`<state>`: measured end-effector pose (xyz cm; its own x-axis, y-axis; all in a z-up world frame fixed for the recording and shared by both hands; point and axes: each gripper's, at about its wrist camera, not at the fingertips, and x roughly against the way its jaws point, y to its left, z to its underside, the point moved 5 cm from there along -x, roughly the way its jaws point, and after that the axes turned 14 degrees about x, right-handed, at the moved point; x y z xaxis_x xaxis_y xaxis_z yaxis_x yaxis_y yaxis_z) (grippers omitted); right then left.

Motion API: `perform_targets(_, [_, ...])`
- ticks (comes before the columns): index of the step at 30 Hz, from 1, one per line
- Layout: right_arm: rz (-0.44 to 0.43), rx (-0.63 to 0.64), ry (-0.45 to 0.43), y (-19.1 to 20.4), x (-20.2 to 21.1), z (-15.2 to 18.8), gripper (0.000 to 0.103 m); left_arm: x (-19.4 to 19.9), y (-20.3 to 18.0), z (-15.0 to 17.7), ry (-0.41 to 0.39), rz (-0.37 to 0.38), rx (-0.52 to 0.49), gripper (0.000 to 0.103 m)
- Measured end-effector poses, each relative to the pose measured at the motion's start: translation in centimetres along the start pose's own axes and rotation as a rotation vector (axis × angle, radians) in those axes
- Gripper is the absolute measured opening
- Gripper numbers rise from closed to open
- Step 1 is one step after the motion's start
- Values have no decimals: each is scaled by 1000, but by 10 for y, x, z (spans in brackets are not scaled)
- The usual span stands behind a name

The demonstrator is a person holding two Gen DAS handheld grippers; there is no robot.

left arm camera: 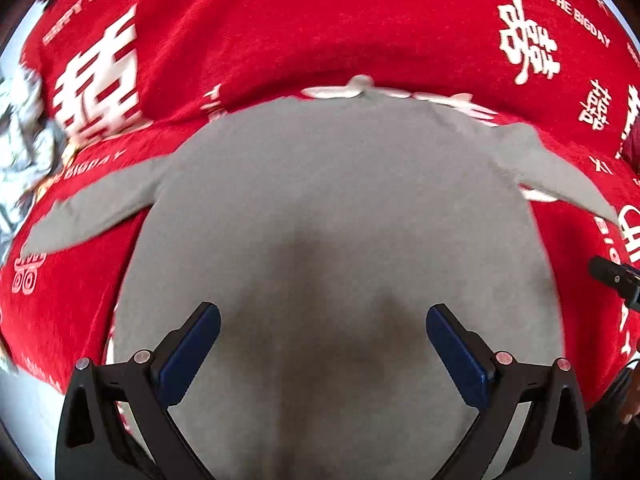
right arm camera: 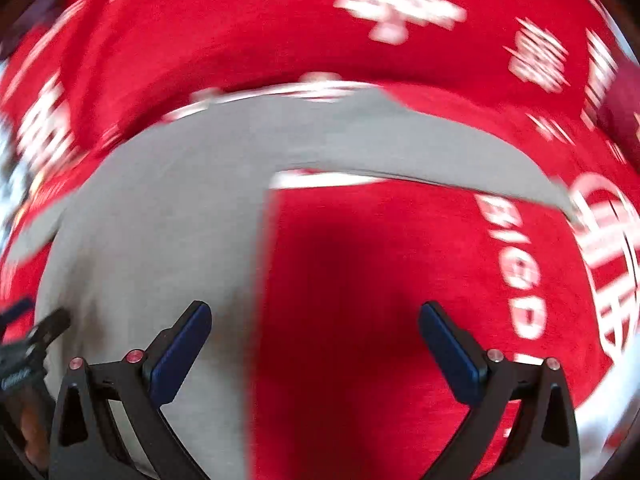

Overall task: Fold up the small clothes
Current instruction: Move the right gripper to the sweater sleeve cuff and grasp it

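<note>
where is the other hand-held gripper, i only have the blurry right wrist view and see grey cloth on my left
Observer: The left hand-held gripper hovers open over the middle of the grey long-sleeved top.
Operator: are the sleeves folded in
Observer: No, both sleeves lie spread outward on the red blanket with white lettering.
Operator: anything beyond the blanket
Observer: A crumpled white patterned cloth sits at its far left edge.

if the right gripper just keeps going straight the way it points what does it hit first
Most likely the red printed blanket, just beside the side edge of the grey long-sleeved shirt. The right gripper has its jaws open; the view is blurred, so depth is uncertain.
</note>
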<state>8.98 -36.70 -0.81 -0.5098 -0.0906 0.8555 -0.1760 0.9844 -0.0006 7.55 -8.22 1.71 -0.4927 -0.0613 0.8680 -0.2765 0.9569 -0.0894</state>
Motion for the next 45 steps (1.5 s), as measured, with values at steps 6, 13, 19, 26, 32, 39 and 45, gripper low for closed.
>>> perform_targets(6, [16, -90, 22, -44, -4, 0, 103, -12, -33, -11, 50, -17, -15, 103])
perform_targets(13, [6, -62, -1, -34, 6, -1, 103, -9, -48, -19, 51, -44, -13, 103])
perform_targets(19, [-20, -9, 3, -19, 7, 1, 103, -7, -51, -21, 45, -53, -14, 103])
perform_targets(26, [-23, -74, 11, -45, 1, 2, 103, -8, -58, -25, 40, -60, -32, 103])
perform_targets(32, [-6, -144, 1, -84, -4, -1, 103, -13, -75, -32, 36, -66, -58, 103])
perform_targets(39, [-21, -428, -23, -175, -23, 6, 98, -41, -98, -49, 92, -73, -39, 103])
perform_targets(45, [-57, -614, -94, -232, -35, 2, 95, -61, -111, -59, 119, -77, -33, 103])
